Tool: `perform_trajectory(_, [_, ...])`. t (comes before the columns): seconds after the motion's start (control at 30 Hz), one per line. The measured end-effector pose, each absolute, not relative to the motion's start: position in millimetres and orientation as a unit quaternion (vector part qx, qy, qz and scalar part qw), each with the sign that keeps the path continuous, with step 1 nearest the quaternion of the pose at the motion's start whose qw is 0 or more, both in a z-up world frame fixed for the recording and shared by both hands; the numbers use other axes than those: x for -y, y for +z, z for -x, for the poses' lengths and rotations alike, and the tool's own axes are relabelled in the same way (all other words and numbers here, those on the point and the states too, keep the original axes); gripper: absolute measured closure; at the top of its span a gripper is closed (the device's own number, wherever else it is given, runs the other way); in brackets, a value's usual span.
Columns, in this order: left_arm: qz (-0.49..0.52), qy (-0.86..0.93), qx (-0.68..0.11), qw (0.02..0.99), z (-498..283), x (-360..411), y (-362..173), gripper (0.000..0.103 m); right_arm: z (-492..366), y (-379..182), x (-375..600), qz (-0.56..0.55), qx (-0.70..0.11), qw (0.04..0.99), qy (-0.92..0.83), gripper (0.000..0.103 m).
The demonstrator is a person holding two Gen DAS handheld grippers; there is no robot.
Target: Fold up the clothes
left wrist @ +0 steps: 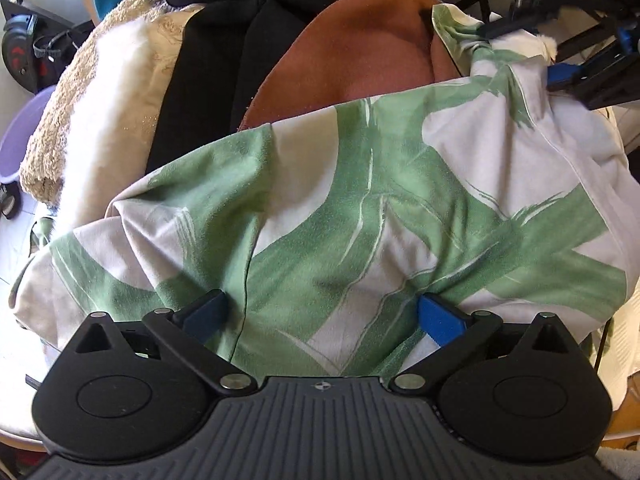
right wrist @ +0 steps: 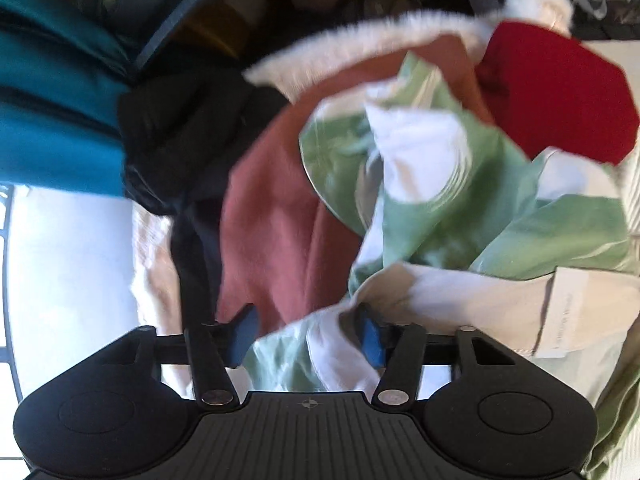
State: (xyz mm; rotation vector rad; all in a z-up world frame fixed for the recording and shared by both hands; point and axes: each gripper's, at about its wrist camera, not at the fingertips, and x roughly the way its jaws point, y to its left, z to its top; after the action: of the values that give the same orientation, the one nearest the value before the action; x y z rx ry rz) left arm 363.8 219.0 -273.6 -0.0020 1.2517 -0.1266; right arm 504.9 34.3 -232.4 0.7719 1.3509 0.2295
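Our left hand-held gripper [left wrist: 322,316] is spread wide over the leaf-print cloth [left wrist: 360,208]; our right hand-held gripper [right wrist: 308,334] holds a bunched fold loosely between half-closed jaws, and it may slip.

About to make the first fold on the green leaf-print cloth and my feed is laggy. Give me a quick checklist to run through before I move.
1. Left gripper open over the leaf-print cloth: ok, fingers wide, nothing pinched.
2. Right gripper holding a cloth edge: cannot tell; fabric lies between its fingers, picture blurred.
3. Cloth spread flat: not ok, it is bunched and creased.
4. Cloth free of other laundry: not ok, it lies on a rust-brown garment beside a black garment.
5. Red garment clear of the fold: cannot tell.
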Motion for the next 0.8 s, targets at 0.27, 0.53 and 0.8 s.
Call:
perform_trajectory(0.27, [0.000, -0.087, -0.509, 0.856, -358, -242, -213, 0.032, -497, -197, -35, -0.379, -0.572, 0.716, 0.131, 0.098])
perform_trajectory(0.53, [-0.132, -0.192, -0.410, 0.882, -334, -255, -144, 0.015, -424, -127, -29, -0.324, -0.515, 0.748, 0.266, 0.098])
perform_trajectory(0.8, [-0.338, -0.384, -0.375, 0.773, -315, -171, -146, 0.011, -340, -110, -13, -0.319, -0.462, 0.770, 0.302, 0.100])
